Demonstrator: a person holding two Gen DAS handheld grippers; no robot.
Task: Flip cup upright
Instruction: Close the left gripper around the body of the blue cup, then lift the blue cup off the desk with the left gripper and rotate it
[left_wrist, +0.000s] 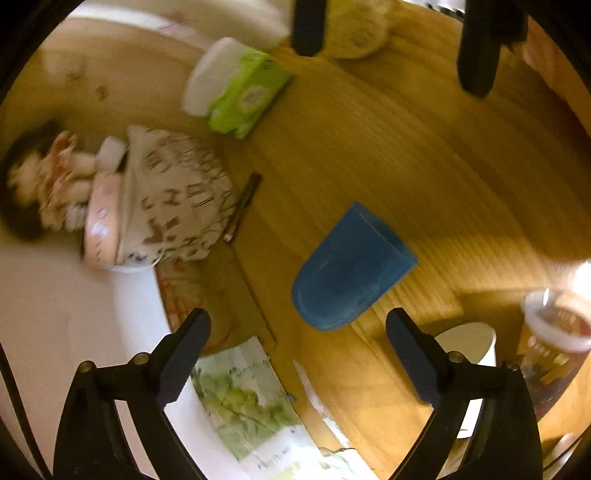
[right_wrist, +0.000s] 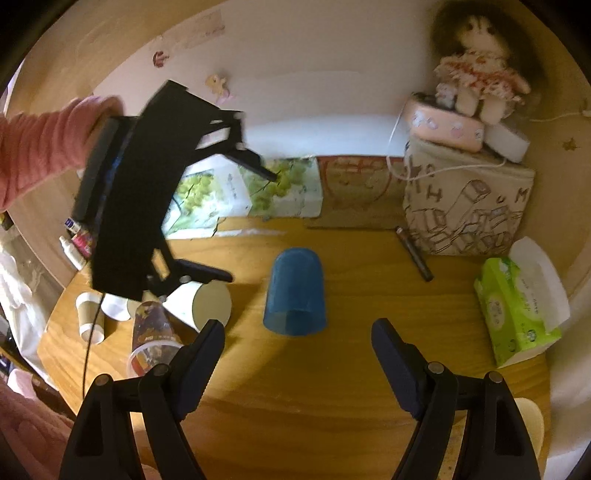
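A blue plastic cup (right_wrist: 295, 291) lies on its side on the wooden table (right_wrist: 332, 387), its mouth toward my right gripper and its closed base away. It also shows in the left wrist view (left_wrist: 351, 267). My right gripper (right_wrist: 297, 356) is open and empty, a little short of the cup's mouth. My left gripper (left_wrist: 299, 341) is open and empty, held above the table to the cup's left; the right wrist view shows it (right_wrist: 251, 221) in the air, its fingers spread. The right gripper's fingers (left_wrist: 308, 26) appear at the top of the left wrist view.
A white paper cup (right_wrist: 201, 301) lies on its side left of the blue cup, with a printed plastic cup (right_wrist: 153, 341) and a brown paper cup (right_wrist: 88, 314) nearby. A green tissue pack (right_wrist: 517, 310) sits at right. A printed bag (right_wrist: 469, 206), a doll (right_wrist: 480, 81), a pen (right_wrist: 413, 253) and a grape-print box (right_wrist: 258, 192) stand behind.
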